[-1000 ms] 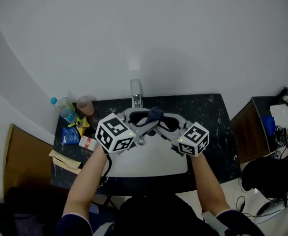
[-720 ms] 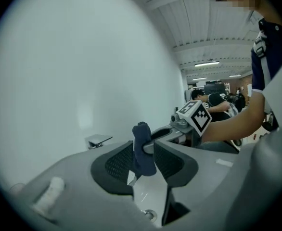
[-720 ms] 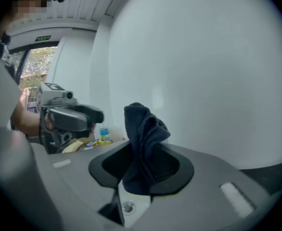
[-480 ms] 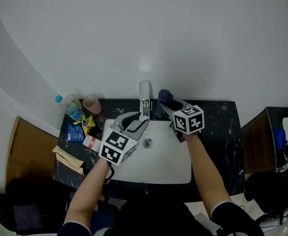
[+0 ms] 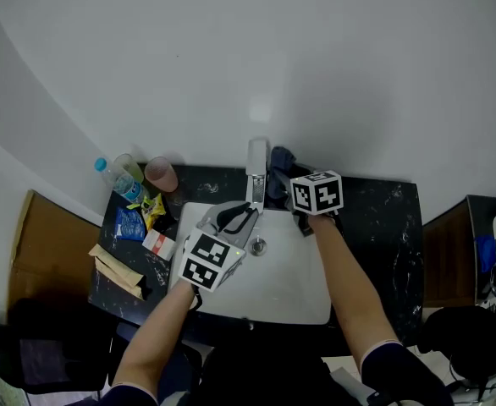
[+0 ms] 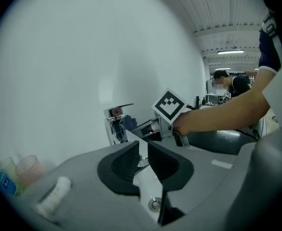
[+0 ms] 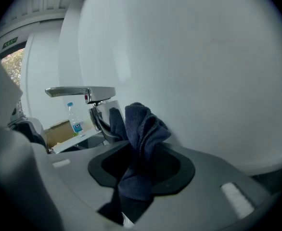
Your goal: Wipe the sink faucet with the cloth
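The chrome faucet (image 5: 256, 172) stands at the back of the white sink (image 5: 290, 290). My right gripper (image 5: 282, 174) is shut on a dark blue cloth (image 5: 281, 161) and holds it against the faucet's right side. In the right gripper view the cloth (image 7: 141, 129) bunches up out of the jaws beside the faucet body (image 7: 101, 121), under the lever (image 7: 81, 91). My left gripper (image 5: 239, 215) hovers over the basin just in front of the spout. Its jaws have just been closing to a narrow gap (image 6: 143, 157). Only the spout's tip shows behind that gap, and nothing is pinched.
Left of the sink, the dark marble counter (image 5: 375, 218) carries a plastic bottle (image 5: 112, 180), a pink cup (image 5: 161, 174) and blue packets (image 5: 129, 224). A cardboard box (image 5: 49, 252) sits further left. The drain (image 5: 257, 246) lies mid-basin. A person sits in the background of the left gripper view.
The grippers were together over the basin with the cloth. The right one carried the cloth up to the faucet's right side. The left one sank toward the spout and its jaws narrowed.
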Demonstrator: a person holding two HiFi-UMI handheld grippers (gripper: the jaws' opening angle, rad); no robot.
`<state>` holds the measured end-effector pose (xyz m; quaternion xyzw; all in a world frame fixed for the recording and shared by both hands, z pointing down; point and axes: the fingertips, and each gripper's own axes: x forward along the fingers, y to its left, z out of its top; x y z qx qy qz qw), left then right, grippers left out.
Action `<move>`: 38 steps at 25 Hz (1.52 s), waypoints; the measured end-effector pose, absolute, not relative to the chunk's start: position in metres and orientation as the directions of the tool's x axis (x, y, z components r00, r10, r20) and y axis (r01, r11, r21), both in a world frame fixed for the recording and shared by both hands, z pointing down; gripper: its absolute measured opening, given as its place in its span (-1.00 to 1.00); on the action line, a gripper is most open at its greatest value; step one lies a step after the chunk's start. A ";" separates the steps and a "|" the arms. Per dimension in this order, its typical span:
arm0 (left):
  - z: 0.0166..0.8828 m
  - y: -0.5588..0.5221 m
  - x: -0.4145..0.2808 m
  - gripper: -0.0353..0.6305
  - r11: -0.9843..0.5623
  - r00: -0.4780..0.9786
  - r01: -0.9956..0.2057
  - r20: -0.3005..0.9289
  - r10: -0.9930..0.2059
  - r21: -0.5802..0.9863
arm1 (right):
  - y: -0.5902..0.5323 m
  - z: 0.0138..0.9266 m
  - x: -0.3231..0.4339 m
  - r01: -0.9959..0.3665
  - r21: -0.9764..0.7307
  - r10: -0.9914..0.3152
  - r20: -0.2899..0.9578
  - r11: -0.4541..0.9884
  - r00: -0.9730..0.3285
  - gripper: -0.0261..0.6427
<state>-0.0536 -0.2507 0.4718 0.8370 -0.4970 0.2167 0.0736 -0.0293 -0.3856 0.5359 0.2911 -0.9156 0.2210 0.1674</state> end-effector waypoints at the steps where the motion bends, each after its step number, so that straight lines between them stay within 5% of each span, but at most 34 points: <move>1: 0.472 -0.250 -0.053 -0.72 -0.498 0.414 -0.862 0.434 -0.800 -0.095 | -0.386 0.538 -0.031 -0.607 -0.314 -0.455 0.438 0.730 -0.775 -0.51; 16: 0.474 -0.250 -0.051 -0.74 -0.506 0.423 -0.857 0.435 -0.795 -0.091 | -0.378 0.506 -0.035 -0.477 -0.558 -0.386 0.282 0.679 -0.878 -0.55; 38: 0.474 -0.249 -0.053 -0.79 -0.469 0.389 -0.878 0.426 -0.817 -0.097 | -0.362 0.419 -0.038 -0.376 -0.389 -0.364 0.107 0.841 -0.925 -0.56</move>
